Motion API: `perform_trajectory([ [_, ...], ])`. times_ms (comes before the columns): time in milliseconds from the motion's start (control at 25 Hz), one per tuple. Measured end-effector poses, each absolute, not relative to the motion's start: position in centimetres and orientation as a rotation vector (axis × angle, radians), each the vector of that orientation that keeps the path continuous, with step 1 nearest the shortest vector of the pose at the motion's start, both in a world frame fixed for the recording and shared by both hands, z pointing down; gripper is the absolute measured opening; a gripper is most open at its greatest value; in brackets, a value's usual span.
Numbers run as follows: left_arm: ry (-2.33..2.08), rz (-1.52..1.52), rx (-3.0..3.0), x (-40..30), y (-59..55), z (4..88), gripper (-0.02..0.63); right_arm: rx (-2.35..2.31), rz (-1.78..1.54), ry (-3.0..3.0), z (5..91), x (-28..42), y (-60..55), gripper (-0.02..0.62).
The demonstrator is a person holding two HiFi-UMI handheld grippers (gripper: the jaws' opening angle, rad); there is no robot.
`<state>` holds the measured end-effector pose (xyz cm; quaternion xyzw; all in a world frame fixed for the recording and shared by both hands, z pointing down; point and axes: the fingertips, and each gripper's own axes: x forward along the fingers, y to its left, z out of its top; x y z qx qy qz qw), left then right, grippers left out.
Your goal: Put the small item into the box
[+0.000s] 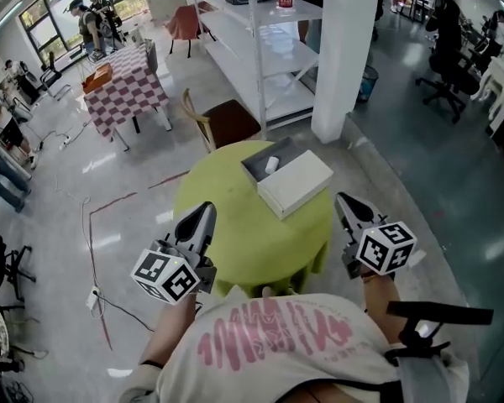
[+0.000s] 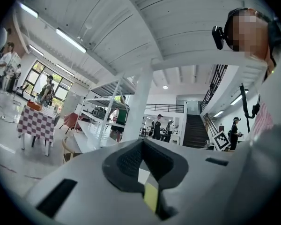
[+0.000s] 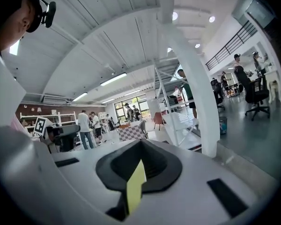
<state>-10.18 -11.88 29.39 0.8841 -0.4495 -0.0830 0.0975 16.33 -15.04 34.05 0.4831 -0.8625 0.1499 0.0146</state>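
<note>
On the round green table (image 1: 235, 242) lies an open grey box (image 1: 254, 168) with a small white item (image 1: 271, 164) inside it. The box's white lid (image 1: 296, 183) rests flat against its near right side. My left gripper (image 1: 203, 211) hovers at the table's near left edge, jaws together and empty. My right gripper (image 1: 344, 200) is off the table's near right edge, also shut with nothing in it. Both point roughly level, away from my body. In the left gripper view the left gripper (image 2: 141, 142) has its jaws closed, and in the right gripper view so does the right gripper (image 3: 140, 142).
A wooden chair (image 1: 227, 120) stands just behind the table. Past it are a white pillar (image 1: 344, 57) and white shelving (image 1: 260, 49). A checkered table (image 1: 126, 86) is at the far left, with cables (image 1: 88, 250) on the floor. People stand far off.
</note>
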Motion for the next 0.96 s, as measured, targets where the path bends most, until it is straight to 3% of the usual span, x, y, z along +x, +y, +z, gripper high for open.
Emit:
perform_trajectory([
  [960, -1.371, -0.25, 2.559, -12.1, -2.8, 32.4, 0.008, 1.421, 0.398, -2.604, 36.0, 14.0, -6.8, 0.005],
])
